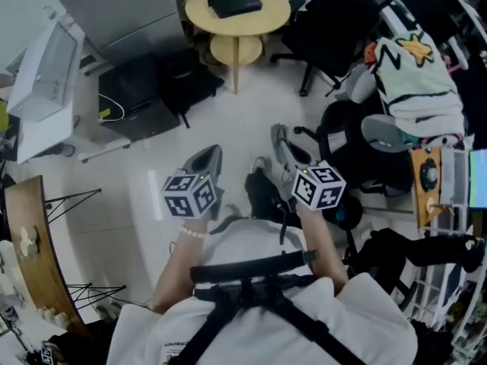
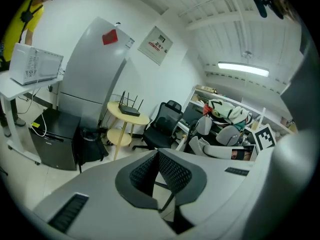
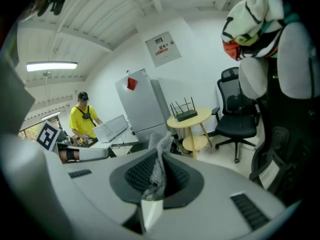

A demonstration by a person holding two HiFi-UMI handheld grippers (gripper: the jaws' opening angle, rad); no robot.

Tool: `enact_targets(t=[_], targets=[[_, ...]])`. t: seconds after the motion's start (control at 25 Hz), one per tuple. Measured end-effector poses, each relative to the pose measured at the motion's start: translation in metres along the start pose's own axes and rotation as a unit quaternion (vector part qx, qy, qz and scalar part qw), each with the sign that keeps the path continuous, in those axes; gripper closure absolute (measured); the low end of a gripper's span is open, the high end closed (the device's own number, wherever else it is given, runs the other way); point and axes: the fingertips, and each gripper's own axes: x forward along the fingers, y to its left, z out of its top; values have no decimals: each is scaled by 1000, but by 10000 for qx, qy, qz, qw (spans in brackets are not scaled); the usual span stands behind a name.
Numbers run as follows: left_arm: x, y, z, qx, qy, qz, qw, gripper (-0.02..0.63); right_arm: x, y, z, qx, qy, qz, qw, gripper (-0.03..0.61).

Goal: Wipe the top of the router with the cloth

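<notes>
A black router (image 1: 236, 4) with several antennas sits on a round yellow table (image 1: 270, 23) far ahead across the floor. It also shows small in the left gripper view, router (image 2: 129, 111) on the table (image 2: 135, 119), and in the right gripper view, router (image 3: 186, 115). My right gripper (image 3: 159, 156) is shut on a grey cloth (image 3: 160, 171) that sticks up between its pads. My left gripper (image 2: 157, 154) is shut with nothing in it. In the head view both grippers, left (image 1: 211, 158) and right (image 1: 280, 139), are held close to the person's body, far from the router.
A black office chair (image 1: 335, 29) stands right of the yellow table, a grey fridge (image 1: 114, 6) and a black cabinet (image 1: 133, 97) to its left. A white desk (image 1: 46, 82) is at far left. Piled clothing (image 1: 415, 82) is on the right. A person in yellow (image 3: 82, 119) stands by the desk.
</notes>
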Motion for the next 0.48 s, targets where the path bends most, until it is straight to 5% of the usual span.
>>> enact_targets(t=[0.24, 0.48], targets=[[36, 31, 32, -45, -39, 154, 9999, 617, 62, -12, 27, 32, 30, 166, 9999, 540], [108, 58, 94, 29, -45, 334, 9994, 617, 148, -49, 96, 65, -44, 375, 9993, 540]])
